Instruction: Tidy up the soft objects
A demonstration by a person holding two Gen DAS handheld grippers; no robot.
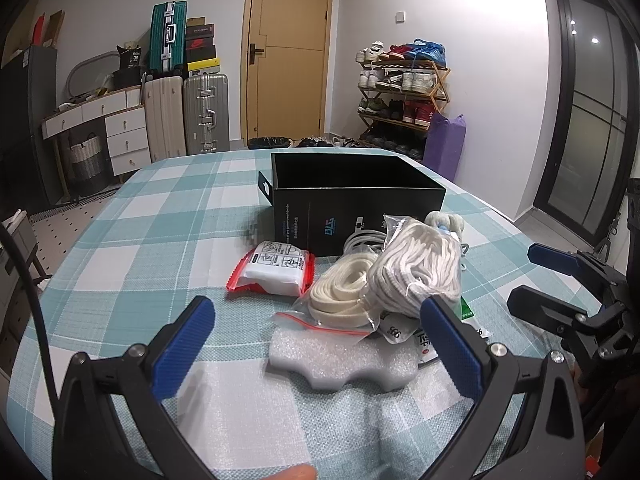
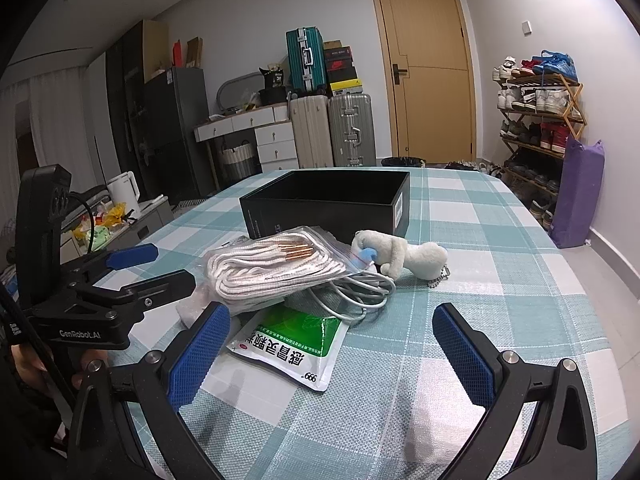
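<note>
Checked teal-and-white cloth covers the counter (image 1: 160,208) in front of you, and both of your claws hover low over it, empty.

Your left claw (image 1: 320,344) fills the bottom of the left wrist view with its blue-padded fingers spread wide apart, gripping nothing. Between those fingers lies a white foam block (image 1: 340,360) with a scalloped near edge. Left of centre sits a red-edged packet of white tissue (image 1: 274,272). Just right of it lies a zip bag of flat cream laces (image 1: 340,296), touching a bulkier bag of white rope laces (image 1: 416,264) that leans over it. Behind them, at centre frame, stands an open black box (image 1: 352,196).

Your right claw (image 2: 332,340) sits at the bottom of the right wrist view, its fingers likewise held wide with nothing between them. Near its left finger lies a green-and-white medicine sachet (image 2: 292,344), partly tucked under the rope laces. A coiled white cable (image 2: 360,288) rests just right of that bag, and a small white plush keychain (image 2: 400,254) lies beside it, close to the box's near right corner. All the soft things are outside the box.
</note>
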